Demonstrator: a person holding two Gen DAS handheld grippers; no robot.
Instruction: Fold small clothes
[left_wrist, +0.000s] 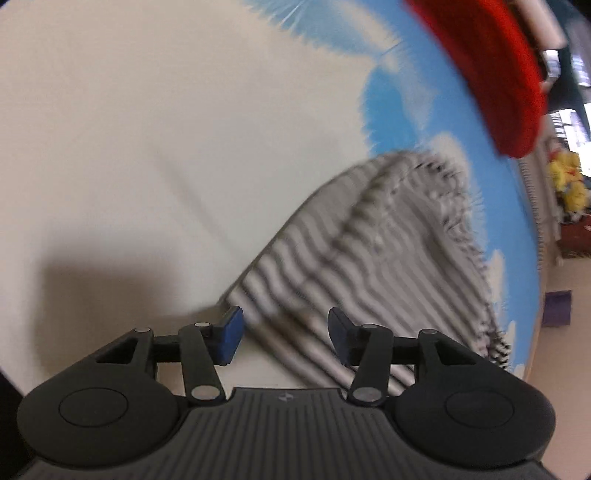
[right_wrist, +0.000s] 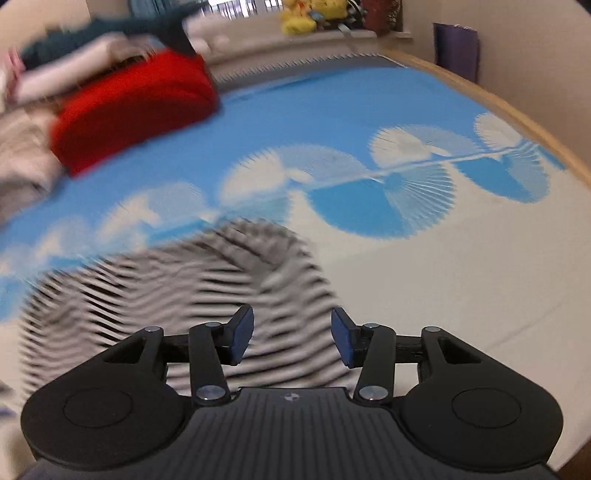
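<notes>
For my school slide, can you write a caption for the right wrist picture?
Open right gripper hovers over a striped garment on a blue-and-white sheet, red cloth behind.

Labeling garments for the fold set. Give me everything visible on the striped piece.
The striped garment is a small piece of soft fabric, thin black and white stripes, blurred in both views. It lies rumpled on the bed sheet, part on the cream area and part on the blue and white pattern, with a raised ridge running across it in the left view. Both tongs, left and right, are open just above its near edge; contact can't be judged. The red garment lies apart from it.
</notes>
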